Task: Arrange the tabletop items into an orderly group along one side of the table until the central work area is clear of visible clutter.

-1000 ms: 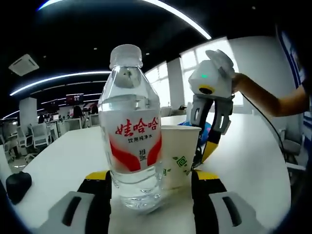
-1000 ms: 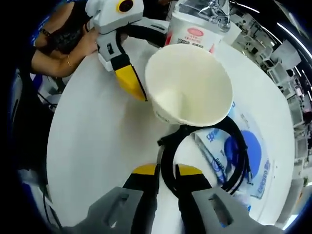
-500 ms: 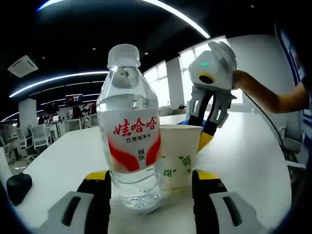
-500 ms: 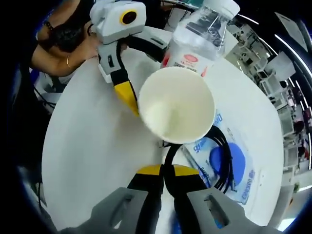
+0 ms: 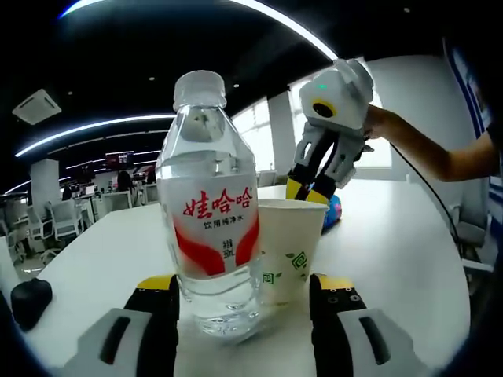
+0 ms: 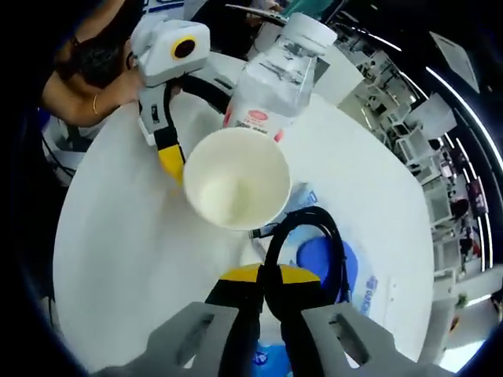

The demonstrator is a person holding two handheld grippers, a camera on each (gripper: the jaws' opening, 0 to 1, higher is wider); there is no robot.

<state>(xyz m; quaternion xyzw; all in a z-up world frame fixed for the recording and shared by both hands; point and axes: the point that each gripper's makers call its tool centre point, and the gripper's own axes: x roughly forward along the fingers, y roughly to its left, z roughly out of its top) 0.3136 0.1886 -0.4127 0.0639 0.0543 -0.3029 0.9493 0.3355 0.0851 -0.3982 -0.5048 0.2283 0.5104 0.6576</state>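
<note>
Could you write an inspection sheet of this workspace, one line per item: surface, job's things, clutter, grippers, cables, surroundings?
Surface: white table, round edge.
Job's things: water bottle upright between the left gripper's jaws; paper cup upright and empty beside it; blue and white packet flat on the table.
Clutter: small dark object near the table edge, too unclear to name.
Grippers: left gripper open around the bottle; right gripper shut on the black cable, raised above the cup.
Cables: black cable looped over the packet.
Surroundings: open office with chairs, ceiling light strips, windows; a person's arm.
</note>
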